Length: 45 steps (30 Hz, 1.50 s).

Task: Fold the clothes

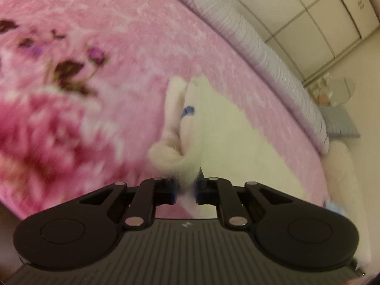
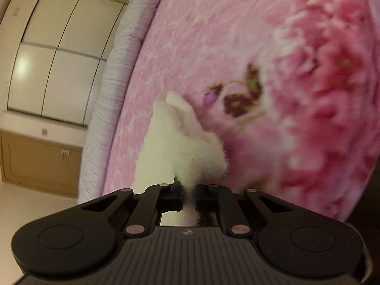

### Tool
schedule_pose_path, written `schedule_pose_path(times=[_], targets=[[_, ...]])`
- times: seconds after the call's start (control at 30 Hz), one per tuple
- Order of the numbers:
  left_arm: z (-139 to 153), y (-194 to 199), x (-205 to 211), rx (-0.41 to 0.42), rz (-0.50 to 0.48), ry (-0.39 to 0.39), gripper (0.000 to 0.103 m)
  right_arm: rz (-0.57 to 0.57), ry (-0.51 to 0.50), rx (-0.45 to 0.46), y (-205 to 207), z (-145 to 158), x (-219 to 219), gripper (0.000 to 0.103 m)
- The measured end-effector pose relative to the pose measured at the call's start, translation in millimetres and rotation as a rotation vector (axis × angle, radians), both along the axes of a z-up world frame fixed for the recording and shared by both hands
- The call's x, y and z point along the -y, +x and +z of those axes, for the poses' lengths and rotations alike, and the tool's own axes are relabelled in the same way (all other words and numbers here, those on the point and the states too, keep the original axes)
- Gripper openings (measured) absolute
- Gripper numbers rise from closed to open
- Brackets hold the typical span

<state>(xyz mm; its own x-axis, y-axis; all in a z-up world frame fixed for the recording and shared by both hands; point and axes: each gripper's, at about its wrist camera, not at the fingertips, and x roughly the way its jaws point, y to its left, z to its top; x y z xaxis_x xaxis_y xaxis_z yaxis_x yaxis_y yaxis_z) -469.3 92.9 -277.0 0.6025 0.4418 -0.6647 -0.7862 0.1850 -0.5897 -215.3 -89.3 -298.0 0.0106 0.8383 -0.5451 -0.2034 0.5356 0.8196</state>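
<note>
Left wrist view: the left gripper [image 1: 186,191] sits at the bottom centre, its two black fingers drawn nearly together and clamped on a fold of the white fluffy garment [image 1: 213,123]. From the pinched spot the garment runs up toward 12 o'clock and spreads toward 3 o'clock, lying on the pink floral blanket [image 1: 99,76]. A rolled, fuzzy edge bulges just above the fingers at about 11 o'clock, and a small blue mark [image 1: 187,112] shows on the cloth higher up. The blanket fills the frame from 8 to 1 o'clock, blurred, with a big pink bloom at 9 o'clock. Along its far edge, from 12 round to 3 o'clock, runs a pale grey ribbed bed border [image 1: 261,54]. Beyond it, at 1 to 2 o'clock, stand cream wardrobe doors [image 1: 315,16]. At 3 o'clock a small grey-blue cushion [image 1: 342,121] lies by the bed's corner, with some small items behind it too blurred to tell.

Right wrist view: the right gripper [image 2: 189,198] is at the bottom centre, fingers likewise pressed in on a narrow strip of the same white garment [image 2: 180,140]. The cloth rises from the fingers toward 12 o'clock in a bunched, peaked heap resting on the blanket [image 2: 237,35]. The blanket's large bloom fills 1 to 4 o'clock. The grey border [image 2: 111,76] curves from 12 down to 8 o'clock. Left of it, at 10 o'clock, are the cream doors [image 2: 54,54], and at 8 o'clock a low wooden cabinet [image 2: 40,163] on a pale floor [image 2: 28,209].
</note>
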Motion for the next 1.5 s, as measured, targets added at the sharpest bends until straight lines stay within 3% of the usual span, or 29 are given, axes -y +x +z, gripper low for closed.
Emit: schedule_pose_path(times=[0.07, 0.13, 0.23, 0.3, 0.5, 0.57, 0.73, 0.77, 0.8, 0.83, 0.93, 1.07, 1.17, 1.3, 1.4, 1.47, 1.5], targets=[[2, -5, 3, -0.027, -0.030, -0.008, 0.014, 0.009, -0.029, 0.000, -1, -6, 5, 0.013], [9, -8, 7, -0.065, -0.074, 0.000, 0.014, -0.011, -0.018, -0.012, -1, -8, 10, 0.025], [37, -4, 14, -0.126, -0.180, 0.082, 0.012, -0.006, -0.022, 0.021, -3, -3, 6, 0.035], [54, -1, 18, -0.138, -0.230, 0.137, 0.012, -0.005, -0.027, 0.027, -5, -4, 2, 0.037], [68, 13, 9, -0.125, -0.241, 0.220, 0.011, -0.058, -0.030, -0.019, -9, -19, 3, 0.039], [61, 18, 2, -0.118, -0.253, 0.224, 0.012, -0.060, -0.026, -0.008, -8, -20, 0, 0.039], [8, 27, -33, -0.138, -0.242, 0.149, 0.012, -0.089, -0.013, 0.002, -6, -23, -11, 0.039], [-4, 28, -40, -0.138, -0.241, 0.125, 0.011, -0.081, -0.031, 0.032, -7, -20, -15, 0.034], [-9, 28, -44, -0.135, -0.238, 0.112, 0.011, -0.061, -0.069, 0.081, -8, -15, -21, 0.020], [-8, 26, -46, -0.128, -0.234, 0.105, 0.010, -0.039, -0.108, 0.137, -10, -9, -28, 0.014], [-3, 20, -49, -0.104, -0.219, 0.090, 0.009, 0.021, -0.213, 0.323, -26, 22, -46, 0.013], [11, -5, -43, -0.032, -0.184, 0.080, 0.009, 0.130, -0.233, 0.694, -71, 70, -71, 0.012], [15, -23, -39, 0.041, -0.157, 0.056, 0.009, 0.325, -0.186, 1.040, -133, 101, -101, 0.012], [18, -45, -35, 0.147, -0.118, 0.014, 0.009, 0.653, -0.124, 1.394, -232, 98, -129, 0.012], [17, -53, -32, 0.192, -0.095, -0.006, 0.009, 0.891, -0.120, 1.515, -290, 68, -137, 0.014], [16, -55, -31, 0.200, -0.093, -0.018, 0.009, 1.023, -0.136, 1.499, -311, 45, -140, 0.018], [16, -56, -29, 0.204, -0.092, -0.021, 0.009, 1.068, -0.147, 1.502, -318, 36, -139, 0.035]])
